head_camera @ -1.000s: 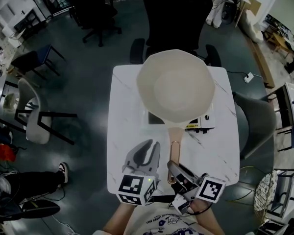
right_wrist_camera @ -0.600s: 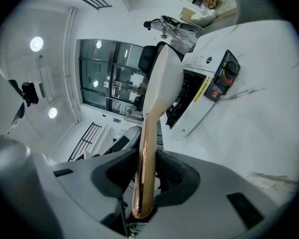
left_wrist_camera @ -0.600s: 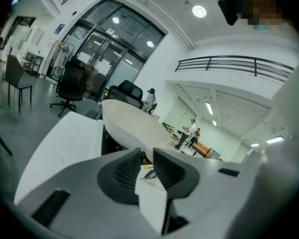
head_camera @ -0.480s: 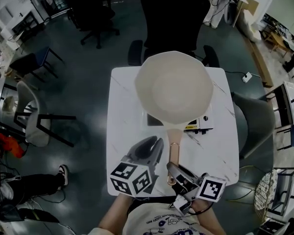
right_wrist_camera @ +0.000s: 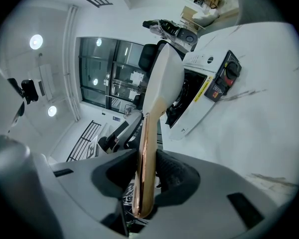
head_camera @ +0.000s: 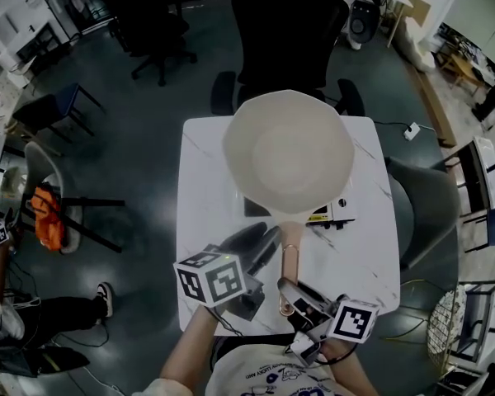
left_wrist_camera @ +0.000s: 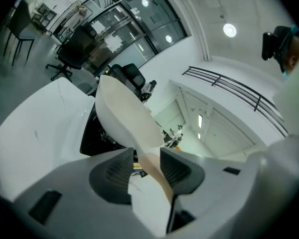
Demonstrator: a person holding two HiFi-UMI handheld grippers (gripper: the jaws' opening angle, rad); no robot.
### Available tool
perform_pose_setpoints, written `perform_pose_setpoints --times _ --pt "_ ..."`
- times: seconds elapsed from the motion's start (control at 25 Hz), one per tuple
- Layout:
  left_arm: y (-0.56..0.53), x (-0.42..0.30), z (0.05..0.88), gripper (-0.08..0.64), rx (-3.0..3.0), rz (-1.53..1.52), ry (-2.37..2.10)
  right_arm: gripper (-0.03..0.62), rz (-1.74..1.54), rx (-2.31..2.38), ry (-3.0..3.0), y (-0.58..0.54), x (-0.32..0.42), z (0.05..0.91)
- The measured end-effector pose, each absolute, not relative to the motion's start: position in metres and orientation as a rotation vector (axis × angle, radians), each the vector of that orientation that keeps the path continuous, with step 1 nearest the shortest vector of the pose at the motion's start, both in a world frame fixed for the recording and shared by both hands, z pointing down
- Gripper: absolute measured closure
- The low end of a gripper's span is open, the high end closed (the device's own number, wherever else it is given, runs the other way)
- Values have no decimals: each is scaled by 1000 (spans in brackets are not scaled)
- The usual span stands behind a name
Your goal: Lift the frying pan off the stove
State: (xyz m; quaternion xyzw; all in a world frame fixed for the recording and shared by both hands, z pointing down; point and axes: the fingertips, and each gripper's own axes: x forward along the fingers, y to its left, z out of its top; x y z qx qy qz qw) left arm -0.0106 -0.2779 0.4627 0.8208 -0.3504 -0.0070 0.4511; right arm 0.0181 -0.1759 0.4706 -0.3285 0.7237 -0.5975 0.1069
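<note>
Handle of frying pan pointing away from stove: end clamped in right claw, opening left claw straddling it nearer stove.

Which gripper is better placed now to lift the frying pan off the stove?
Right. The right gripper is shut on the handle end of the frying pan. The left gripper jaws are opening, with the handle loose between them.

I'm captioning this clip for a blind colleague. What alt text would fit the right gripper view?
The right gripper is clamped on the copper-coloured end of the handle of a cream frying pan, which stretches away from the camera. Beyond it sits a white stove with a black knob, on a white table.
</note>
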Motion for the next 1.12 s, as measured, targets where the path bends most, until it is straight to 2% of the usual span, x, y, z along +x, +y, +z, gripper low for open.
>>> perform_pose_setpoints --times 1.12 --pt "-298 29 481 403 1879 -83 -622 465 -1799 -926 2158 -175 15 470"
